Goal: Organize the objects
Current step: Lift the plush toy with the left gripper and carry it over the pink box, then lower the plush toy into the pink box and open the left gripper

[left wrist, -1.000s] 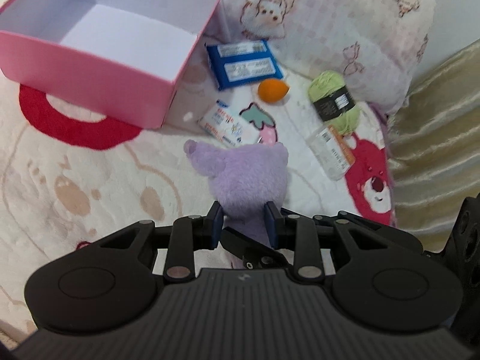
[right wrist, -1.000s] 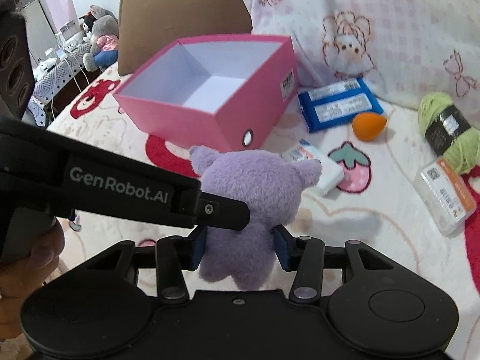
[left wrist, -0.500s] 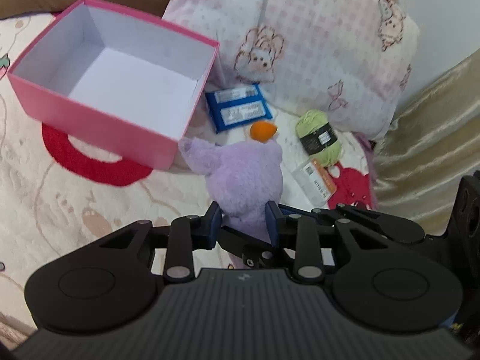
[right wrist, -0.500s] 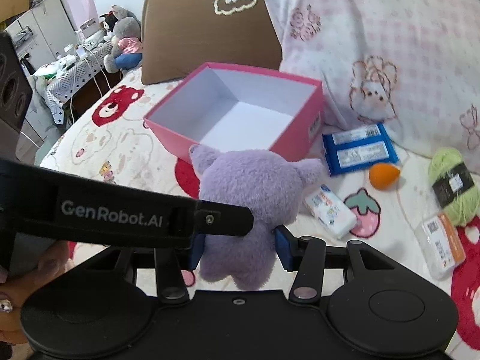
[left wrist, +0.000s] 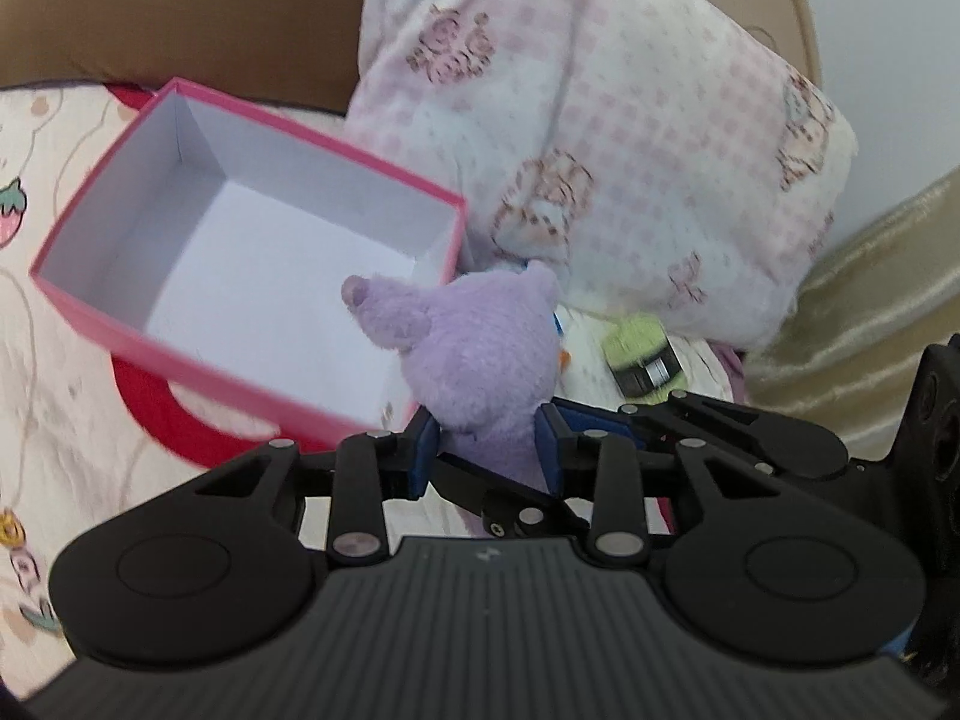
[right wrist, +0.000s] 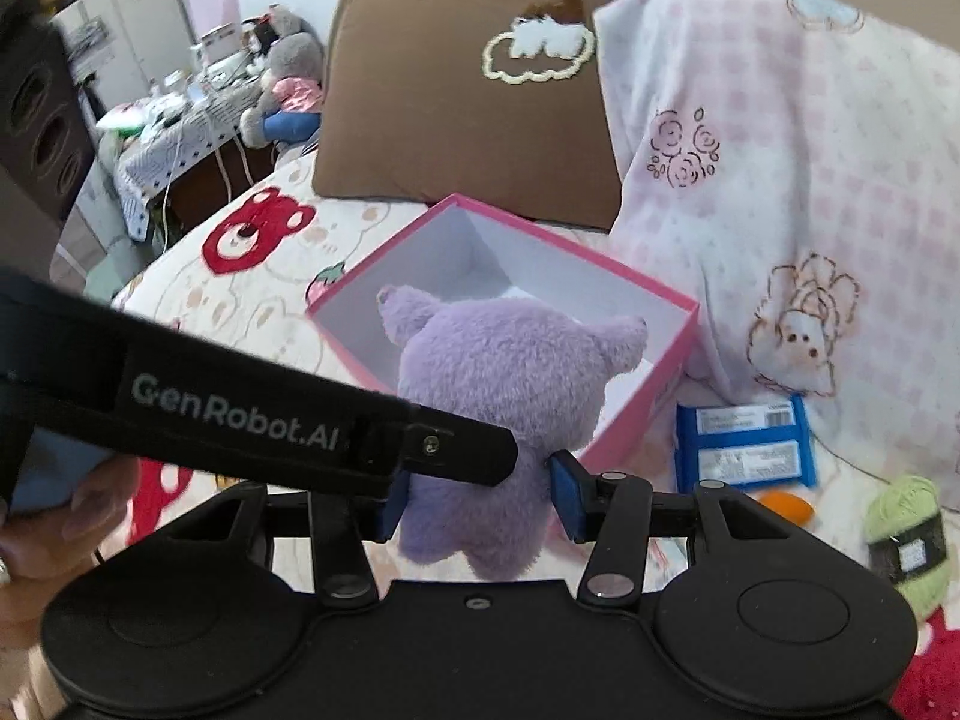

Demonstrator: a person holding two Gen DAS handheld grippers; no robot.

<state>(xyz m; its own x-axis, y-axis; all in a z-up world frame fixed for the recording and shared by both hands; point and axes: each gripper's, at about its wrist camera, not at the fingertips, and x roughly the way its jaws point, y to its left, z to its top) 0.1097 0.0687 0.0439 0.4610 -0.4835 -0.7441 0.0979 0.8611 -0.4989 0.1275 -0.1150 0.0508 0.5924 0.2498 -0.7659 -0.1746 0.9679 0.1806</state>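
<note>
Left wrist view: the left gripper [left wrist: 487, 450] pinched the lower body of the purple plush toy [left wrist: 474, 354] between its blue pads, its jaws easing apart though the pads still pressed the fur. The toy hung above the near right corner of the open pink box [left wrist: 198, 369], hiding that corner; one ear pointed left over the white floor of the box. Behind stood a pink-checked pillow [left wrist: 600, 138] and a brown pillow [left wrist: 180, 6]; a green yarn ball [left wrist: 639, 354] lay to the right, half covered by the other gripper's fingers.

Right wrist view: the right gripper [right wrist: 480, 507] clenched the same toy [right wrist: 510, 396] at its waist. The toy stood upright, long axis running away from the camera, ears spread left and right, head over the box [right wrist: 672, 378]. The left gripper's black arm crossed in from the left and masked the left pad. A blue packet [right wrist: 744, 447], an orange sponge [right wrist: 786, 505] and the yarn [right wrist: 906, 534] lay on the patterned blanket [right wrist: 252, 300] to the right.
</note>
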